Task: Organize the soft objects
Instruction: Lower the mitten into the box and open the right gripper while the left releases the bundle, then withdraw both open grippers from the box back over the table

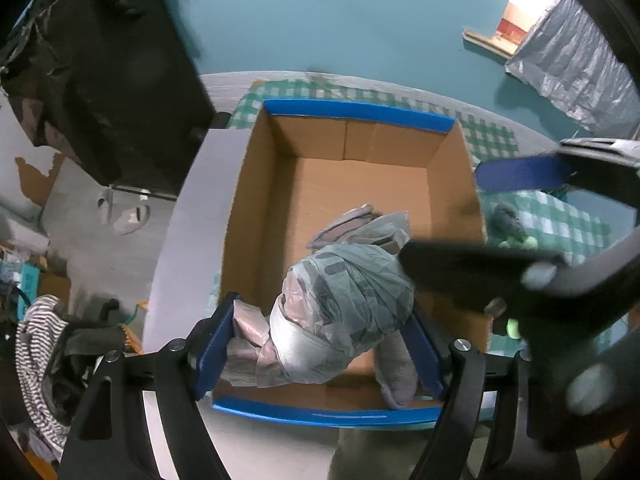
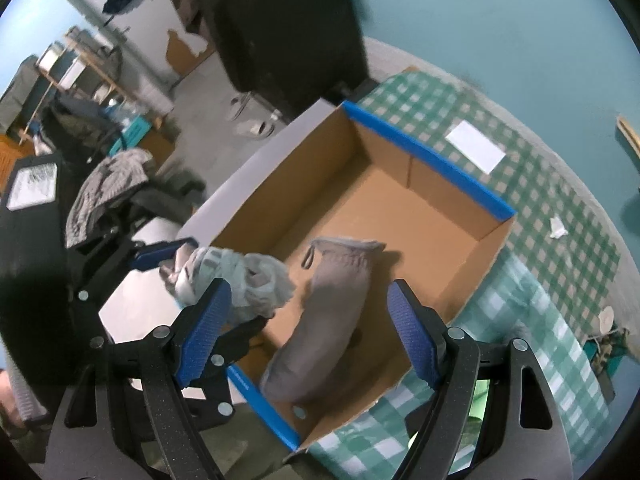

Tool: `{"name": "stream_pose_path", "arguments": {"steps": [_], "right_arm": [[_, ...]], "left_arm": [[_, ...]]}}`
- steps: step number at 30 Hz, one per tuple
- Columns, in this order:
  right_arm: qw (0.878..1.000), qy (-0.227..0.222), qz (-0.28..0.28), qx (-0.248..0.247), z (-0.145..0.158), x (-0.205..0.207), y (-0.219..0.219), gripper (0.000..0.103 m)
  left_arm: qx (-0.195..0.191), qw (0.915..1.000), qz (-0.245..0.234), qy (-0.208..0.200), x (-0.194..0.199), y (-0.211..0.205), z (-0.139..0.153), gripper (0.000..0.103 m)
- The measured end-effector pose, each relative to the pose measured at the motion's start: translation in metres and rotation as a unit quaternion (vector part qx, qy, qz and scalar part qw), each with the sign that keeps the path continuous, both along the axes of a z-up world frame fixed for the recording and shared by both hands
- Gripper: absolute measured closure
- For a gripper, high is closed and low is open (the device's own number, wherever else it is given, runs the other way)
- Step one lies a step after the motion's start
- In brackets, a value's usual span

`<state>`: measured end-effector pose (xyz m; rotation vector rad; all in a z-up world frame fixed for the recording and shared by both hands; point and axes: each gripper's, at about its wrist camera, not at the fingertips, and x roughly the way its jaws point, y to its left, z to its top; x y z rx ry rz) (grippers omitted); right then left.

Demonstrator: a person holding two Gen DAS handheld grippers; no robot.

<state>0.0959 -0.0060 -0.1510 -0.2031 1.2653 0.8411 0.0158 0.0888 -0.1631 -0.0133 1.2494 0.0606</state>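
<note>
- No brand or word that I can read: a thin pale line of print runs along the blue near rim of the box (image 1: 332, 414), too small to make out
- A white slip (image 2: 475, 146) lies on the checked cloth (image 2: 540, 184) beyond the box, blank as far as I can see
- My left gripper (image 1: 320, 344) has its pads against both sides of a plastic-wrapped bundle (image 1: 340, 308), grasping it over the box's near end
- What is inside the wrap is hidden; only grey shapes show through the film
- My right gripper (image 2: 308, 334) stands released, jaws wide, nothing pressed between them
- A grey sock (image 2: 328, 312) lies on the box floor below it, its lower end cut off by the box rim
- In the left view my right gripper is a dark blur across the box's right wall
</note>
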Motion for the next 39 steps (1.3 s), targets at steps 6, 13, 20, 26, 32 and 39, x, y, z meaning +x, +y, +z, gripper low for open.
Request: {"name": "stream_pose_path", "arguments": {"steps": [6,13,20,26,32,39], "right_arm": [[0.998,-0.008,-0.025,-0.058,-0.018,0.013,-0.001,0.023],[0.997,0.001,-0.064,-0.032,-0.015,0.029,-0.014,0.023],[0.997,-0.004,-0.067,-0.032,-0.014,0.026,-0.021,0.023],[0.996,-0.002,-0.080,-0.033,-0.017,0.022,-0.033,0.023],[0.995,-0.003,-0.095,-0.033,-0.015,0.017,-0.047,0.023],[0.992,-0.004,-0.118,-0.037,-0.015,0.011,-0.073,0.023]], "left_arm": [[-0.051,0.9981,-0.019,-0.030,-0.004,-0.002,0.013,0.024],[-0.065,0.9974,-0.006,-0.031,-0.002,0.002,0.013,0.024],[-0.068,0.9973,0.017,-0.022,0.001,0.011,0.007,0.024],[-0.061,0.9977,0.021,-0.021,-0.002,0.009,0.007,0.024],[-0.061,0.9979,0.015,-0.018,-0.002,0.000,0.007,0.024],[-0.065,0.9978,-0.004,-0.015,-0.002,-0.015,0.008,0.024]]}}
